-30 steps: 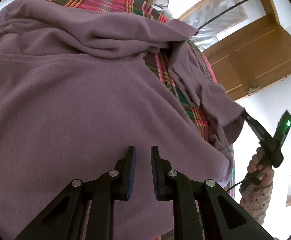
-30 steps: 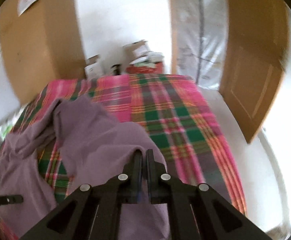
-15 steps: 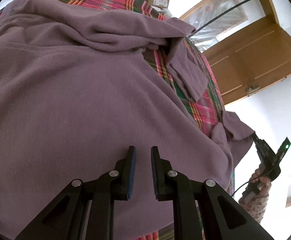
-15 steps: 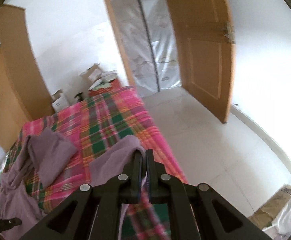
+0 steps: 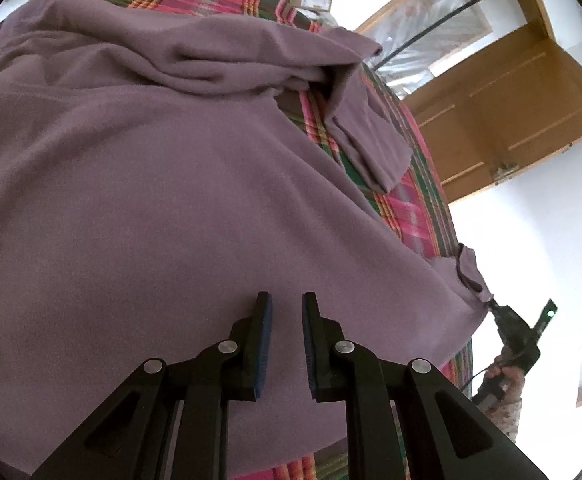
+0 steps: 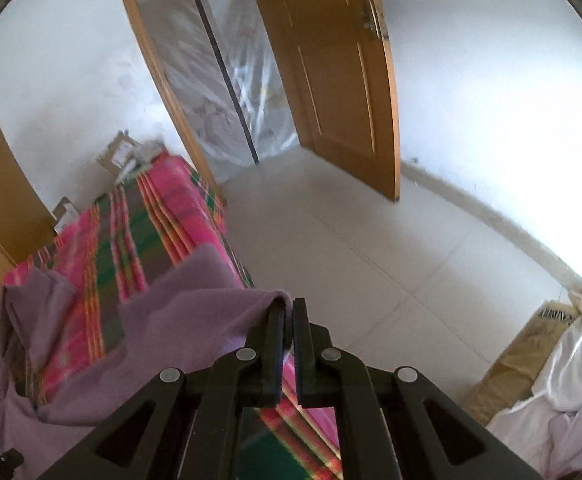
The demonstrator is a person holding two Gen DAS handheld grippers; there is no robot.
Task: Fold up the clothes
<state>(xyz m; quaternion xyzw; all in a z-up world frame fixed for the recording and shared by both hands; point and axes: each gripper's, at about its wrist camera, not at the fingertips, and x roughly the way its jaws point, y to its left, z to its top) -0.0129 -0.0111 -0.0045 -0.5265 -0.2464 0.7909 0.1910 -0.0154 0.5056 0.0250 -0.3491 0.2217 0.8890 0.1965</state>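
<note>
Right gripper (image 6: 288, 307) pinching purple garment (image 5: 151, 200) corner past bed edge (image 6: 227, 236) — left gripper (image 5: 285, 308) parted, empty

Mauve fleece garment (image 5: 163, 208) lies spread, rumpled, across the plaid bed (image 5: 415, 208).

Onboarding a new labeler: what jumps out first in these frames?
A big purple garment covers most of the pink-and-green plaid bed. The right gripper pinches one corner of it out past the bed's edge, while the left gripper hangs open above the cloth. Behind, a wooden door stands open.
</note>
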